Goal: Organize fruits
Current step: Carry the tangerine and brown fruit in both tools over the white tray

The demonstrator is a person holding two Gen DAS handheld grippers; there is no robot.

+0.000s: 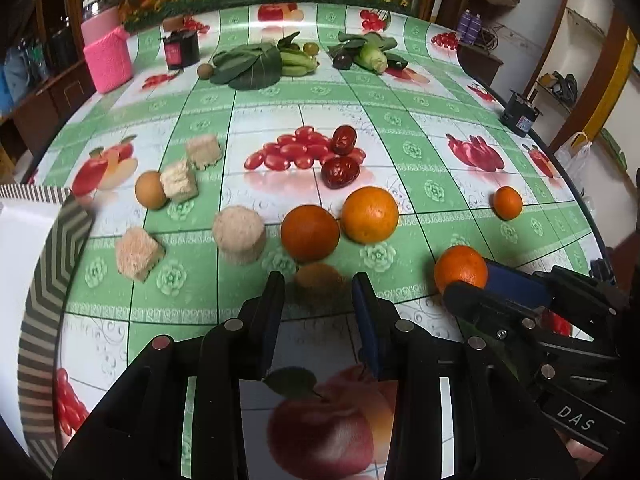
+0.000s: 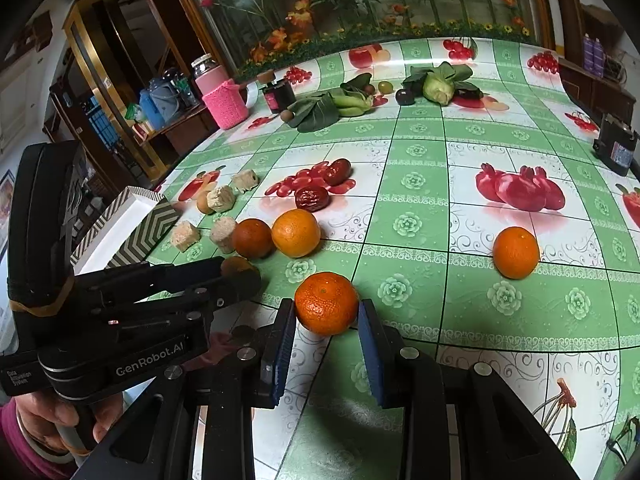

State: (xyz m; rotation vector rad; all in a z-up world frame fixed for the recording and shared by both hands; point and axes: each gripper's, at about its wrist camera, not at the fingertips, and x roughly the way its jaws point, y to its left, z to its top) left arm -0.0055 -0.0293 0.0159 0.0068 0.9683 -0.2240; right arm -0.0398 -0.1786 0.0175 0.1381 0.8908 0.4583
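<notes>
Worktop (image 1: 400, 128) carries a striped box (image 1: 48, 236) at the left edge, loose oranges and small cakes mid-way. Right claw (image 2: 326, 334) is pinching a mandarin (image 2: 326, 308) at the near edge, pads on both flanks; I'd lift straight, keep squeeze light. Left claw (image 1: 319, 294) is spread around a blurry brownish fruit (image 1: 320, 280), not touching; center before closing.
</notes>
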